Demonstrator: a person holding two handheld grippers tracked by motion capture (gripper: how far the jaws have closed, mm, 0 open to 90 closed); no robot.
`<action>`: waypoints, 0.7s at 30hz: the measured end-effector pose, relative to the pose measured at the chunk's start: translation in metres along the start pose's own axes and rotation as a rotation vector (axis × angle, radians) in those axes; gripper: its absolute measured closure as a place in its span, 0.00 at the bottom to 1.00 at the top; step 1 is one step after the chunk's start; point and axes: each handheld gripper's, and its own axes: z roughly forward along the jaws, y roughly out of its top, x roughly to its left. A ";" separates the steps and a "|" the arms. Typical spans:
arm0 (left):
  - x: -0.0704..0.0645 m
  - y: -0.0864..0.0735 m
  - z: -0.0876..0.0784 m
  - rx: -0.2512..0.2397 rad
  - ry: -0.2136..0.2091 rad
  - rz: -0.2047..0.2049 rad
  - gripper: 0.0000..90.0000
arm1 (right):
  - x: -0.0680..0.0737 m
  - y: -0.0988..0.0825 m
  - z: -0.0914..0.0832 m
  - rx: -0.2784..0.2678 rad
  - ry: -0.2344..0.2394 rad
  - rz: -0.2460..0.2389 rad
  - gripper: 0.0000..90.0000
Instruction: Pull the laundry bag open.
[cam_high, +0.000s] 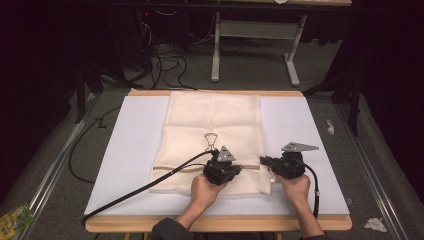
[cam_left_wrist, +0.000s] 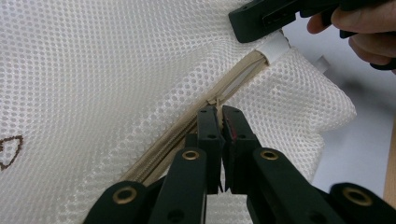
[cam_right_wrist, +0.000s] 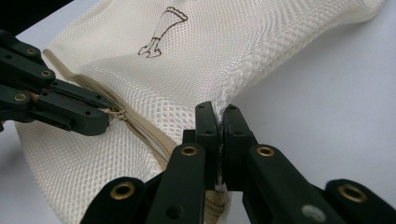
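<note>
Black tongs sit nearest, one in each of the person's hands, low on the counter (cam_high: 310, 125). The left tongs (cam_high: 235, 169) are squeezed tight on the little zip pull (cam_left_wrist: 213, 100) of a cream mesh bag (cam_high: 215, 125); in the left gripper view the two jaws stand close together with the pull pinched at their tips. The right tongs (cam_high: 263, 161) are squeezed tight too, and they pinch the mesh at the bag's right edge, right by the end of the zip, as the right gripper view shows with the net bunched up between the jaws. The two tongs are near each other but do not touch. The zip (cam_left_wrist: 233, 86) is a beige line that runs across the bag near its front end, and a white tab (cam_left_wrist: 276, 46) sits at its right end, just under the tip of the right tongs. The bag lies flat in the middle of a white sheet (cam_high: 130, 150) that covers the counter, and it reaches from the hands up to the far edge. A small brown drawing (cam_high: 210, 140) is on the mesh just past the left tongs. A black cable (cam_high: 130, 195) runs from the left tongs off to the front left corner. Past the counter, on the grey floor, there are loose black wires (cam_high: 170, 67) and the white legs of a stand (cam_high: 216, 50).
</note>
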 end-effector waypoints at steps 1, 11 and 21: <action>0.001 -0.001 -0.001 0.001 0.000 -0.002 0.97 | -0.001 0.000 0.000 0.001 -0.005 -0.002 0.99; 0.006 -0.005 -0.006 -0.009 0.003 -0.020 0.97 | -0.002 0.000 0.000 0.002 -0.008 0.008 0.99; 0.009 -0.009 -0.013 -0.011 0.018 -0.021 0.97 | -0.003 -0.001 0.000 0.004 -0.015 0.007 0.99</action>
